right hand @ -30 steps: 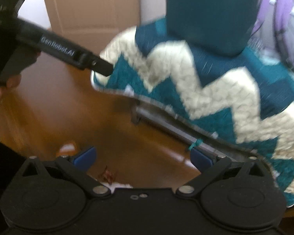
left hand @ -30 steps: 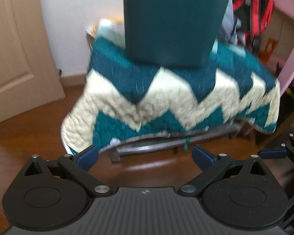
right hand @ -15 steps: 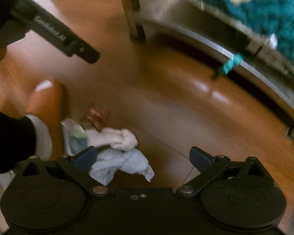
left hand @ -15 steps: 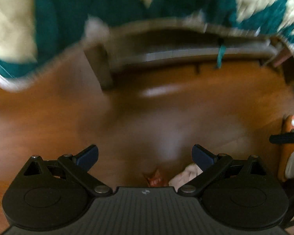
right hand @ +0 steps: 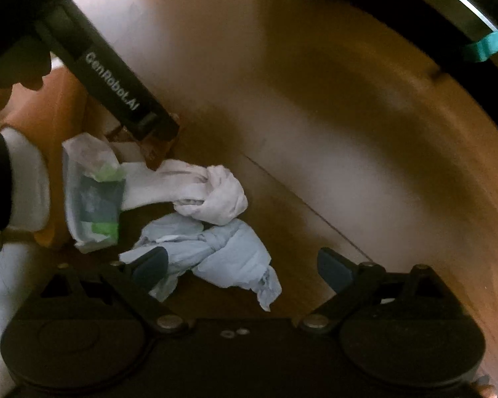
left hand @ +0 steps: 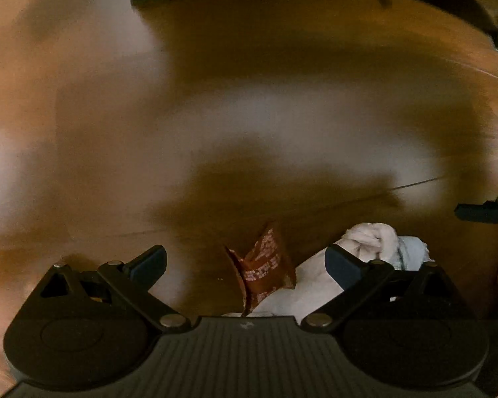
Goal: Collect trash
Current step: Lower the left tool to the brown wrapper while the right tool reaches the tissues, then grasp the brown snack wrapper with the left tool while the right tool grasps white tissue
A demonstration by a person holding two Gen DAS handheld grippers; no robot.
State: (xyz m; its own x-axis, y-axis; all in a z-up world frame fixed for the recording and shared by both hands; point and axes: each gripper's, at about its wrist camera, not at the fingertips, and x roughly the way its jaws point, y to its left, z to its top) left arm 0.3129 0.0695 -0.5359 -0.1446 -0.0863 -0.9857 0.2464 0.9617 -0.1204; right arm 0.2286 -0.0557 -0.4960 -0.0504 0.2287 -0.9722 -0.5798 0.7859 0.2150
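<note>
Trash lies on the wooden floor. A red-brown snack wrapper [left hand: 264,265] sits between my open left gripper's [left hand: 245,262] fingers, above the floor. A crumpled white cloth or tissue [right hand: 196,189] lies beside it and also shows in the left wrist view [left hand: 372,235]. A crumpled pale blue tissue [right hand: 222,252] lies between my open right gripper's [right hand: 242,267] fingers, nearer the left one. A white and green packet [right hand: 93,195] lies to the left. The left gripper's body [right hand: 116,89] hangs over the wrapper in the right wrist view.
A person's foot in a white sock and orange slipper [right hand: 33,179] stands just left of the trash. A metal bed frame rail [right hand: 461,10] with a teal tie [right hand: 488,46] runs along the upper right. Bare wooden floor [left hand: 249,83] spreads ahead.
Both grippers have tilted down from the quilted bed toward the floor and closed in on the trash pile. Both stayed open.
</note>
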